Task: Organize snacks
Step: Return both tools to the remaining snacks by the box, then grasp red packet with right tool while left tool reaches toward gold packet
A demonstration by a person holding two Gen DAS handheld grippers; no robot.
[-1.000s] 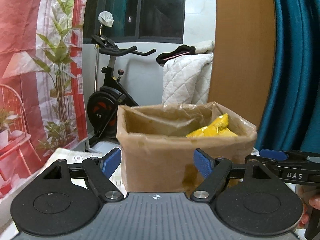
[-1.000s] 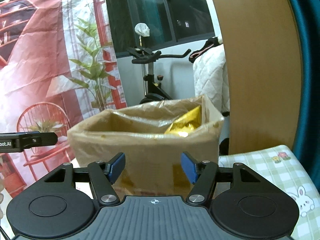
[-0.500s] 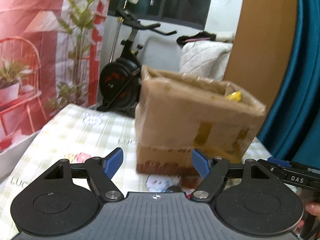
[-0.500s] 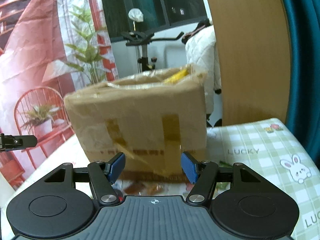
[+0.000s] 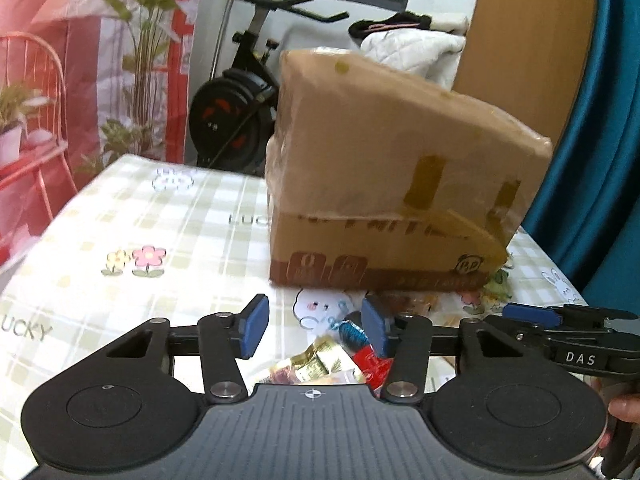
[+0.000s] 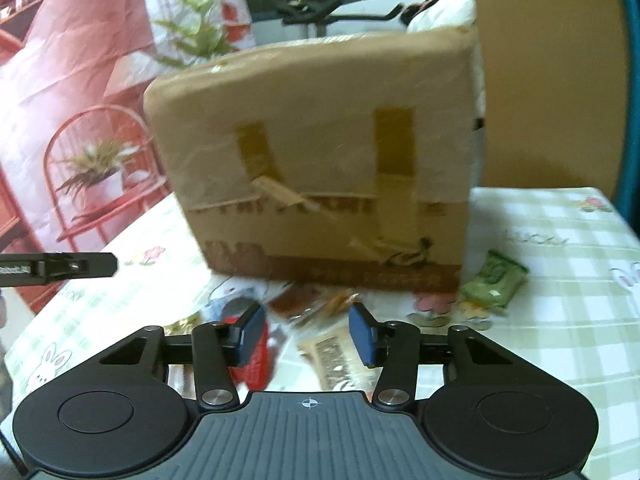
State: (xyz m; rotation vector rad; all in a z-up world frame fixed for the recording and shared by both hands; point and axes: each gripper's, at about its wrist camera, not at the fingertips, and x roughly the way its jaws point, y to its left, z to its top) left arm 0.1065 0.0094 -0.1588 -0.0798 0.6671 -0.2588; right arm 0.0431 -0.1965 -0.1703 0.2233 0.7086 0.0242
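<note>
A taped cardboard box (image 5: 400, 184) stands on the checked tablecloth (image 5: 140, 216), its inside hidden from this low angle. My left gripper (image 5: 316, 328) hangs low in front of it, jaws closing, pads apart over a gold-wrapped snack (image 5: 320, 360) and a red one (image 5: 370, 362), pressing on neither. My right gripper (image 6: 307, 336) is also closing, with nothing pinched; a clear labelled packet (image 6: 336, 360) and a red packet (image 6: 256, 364) lie below it. Brown snacks (image 6: 316, 304) sit at the foot of the box (image 6: 320, 152). A green packet (image 6: 494, 280) lies at its right corner.
An exercise bike (image 5: 240, 112) and a red printed backdrop (image 5: 80, 60) stand beyond the table's far edge. A wooden panel (image 6: 548, 80) and a teal curtain (image 5: 600, 140) are to the right. Bare cloth lies to the left of the box.
Both grippers have sunk from the box's rim to table height in front of it, and their jaws have narrowed. The snacks on the cloth came into view; the yellow packet inside the box is now hidden.
</note>
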